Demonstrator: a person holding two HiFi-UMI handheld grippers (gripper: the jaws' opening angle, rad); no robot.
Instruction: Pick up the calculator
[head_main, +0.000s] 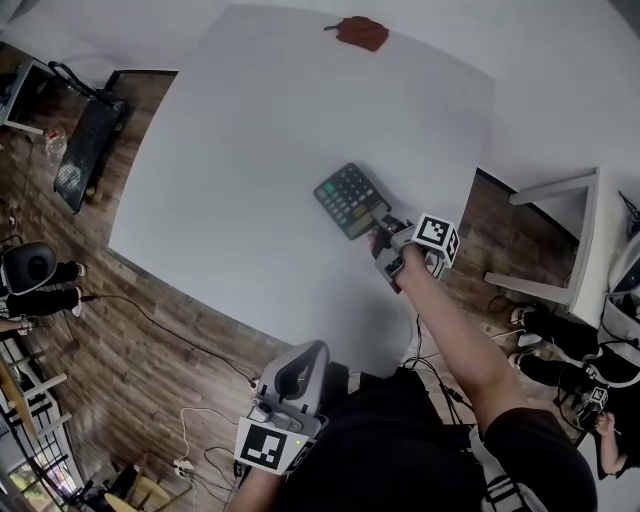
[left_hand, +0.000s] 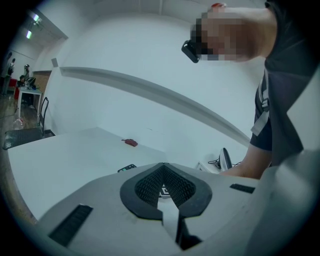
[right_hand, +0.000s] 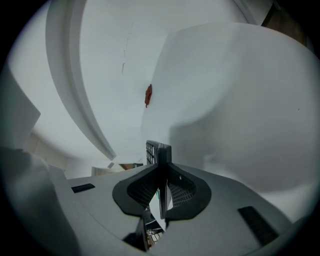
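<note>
**Task item.** The calculator (head_main: 349, 199) sits over the white desk (head_main: 250, 150), right of centre at roughly 4 o'clock from the middle of the top. Its key face is up and its body is turned diagonally. In the right gripper view it (right_hand: 159, 151) shows edge-on and juts out past the jaw tips. It cannot be determined whether it rests on the desk or is clear of it.

**Right hand-held gripper** (head_main: 384, 232). It is at the calculator's 4 o'clock corner, and the person's forearm (head_main: 450, 330) reaches in from 5 o'clock. Its own view shows the right hand-held gripper (right_hand: 160, 172) narrowed to the thickness of the calculator, with both pads pressed against opposite faces of that edge.

**Left hand-held gripper** (head_main: 311, 351). It is held at 6 o'clock, off the near edge of the desk, close to the person's body and above the wooden floor (head_main: 150, 330). Its own view shows the left hand-held gripper (left_hand: 161, 166) with the jaw tips drawn together and nothing between them. It is well apart from the calculator (left_hand: 126, 168), which shows beyond it as a small dark shape.

**Other items.** A red object (head_main: 358, 32) lies on the desk at 12 o'clock near the far edge, well apart from the calculator.
</note>
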